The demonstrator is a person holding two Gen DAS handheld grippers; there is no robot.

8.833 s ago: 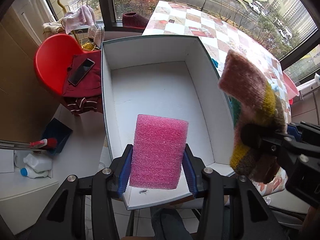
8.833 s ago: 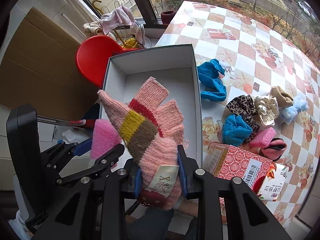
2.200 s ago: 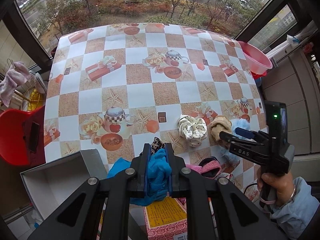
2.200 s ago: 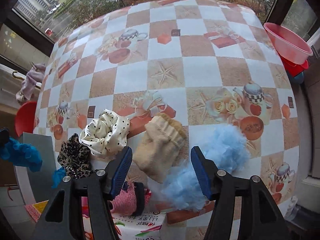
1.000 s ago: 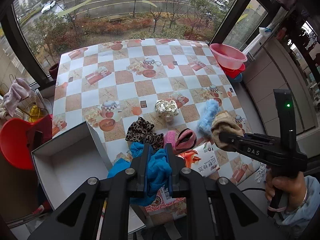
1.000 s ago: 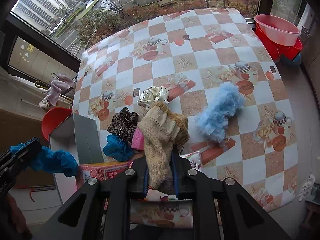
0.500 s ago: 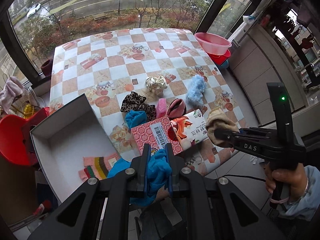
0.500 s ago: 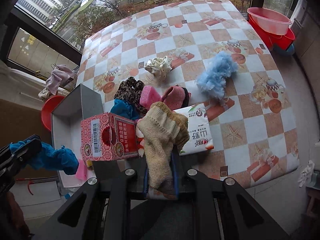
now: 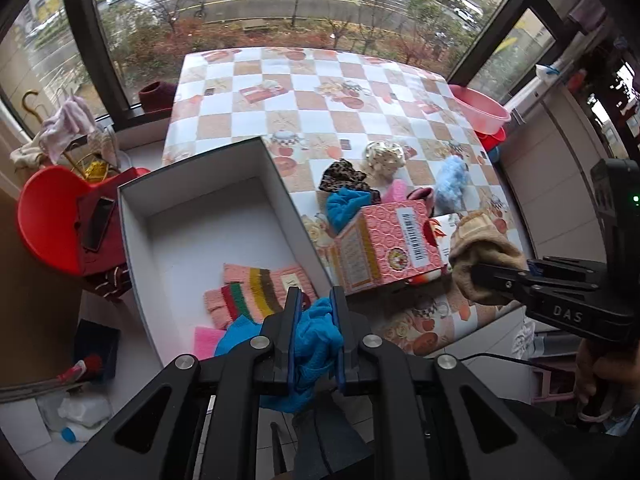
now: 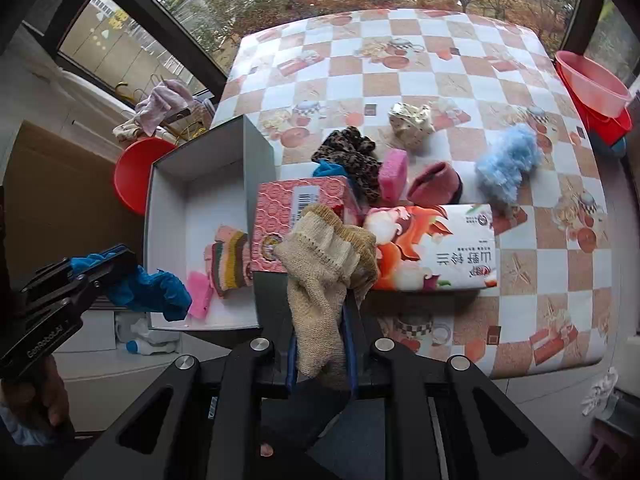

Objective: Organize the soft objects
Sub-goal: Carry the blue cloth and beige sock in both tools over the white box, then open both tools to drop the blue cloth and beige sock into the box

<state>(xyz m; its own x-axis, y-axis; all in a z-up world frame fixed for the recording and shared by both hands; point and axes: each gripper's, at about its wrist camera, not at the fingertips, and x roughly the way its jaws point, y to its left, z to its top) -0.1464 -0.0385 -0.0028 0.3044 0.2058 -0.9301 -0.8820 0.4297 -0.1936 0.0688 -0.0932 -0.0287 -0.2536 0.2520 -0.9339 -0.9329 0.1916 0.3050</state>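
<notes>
Left wrist view — we carry: left gripper clenched on a blue scrunchie, right gripper on a beige sock; next, drop both into the box at the desk's left edge.

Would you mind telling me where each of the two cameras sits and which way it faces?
Left wrist: on the left gripper, looking steeply down over the white box; its jaws pinch a blue cloth, and the right gripper shows at the right.
Right wrist: on the right gripper, looking down at the checkered table; its jaws pinch a beige sock, and the left gripper shows at the left.
Shared: box, striped glove, tissue carton.
</notes>
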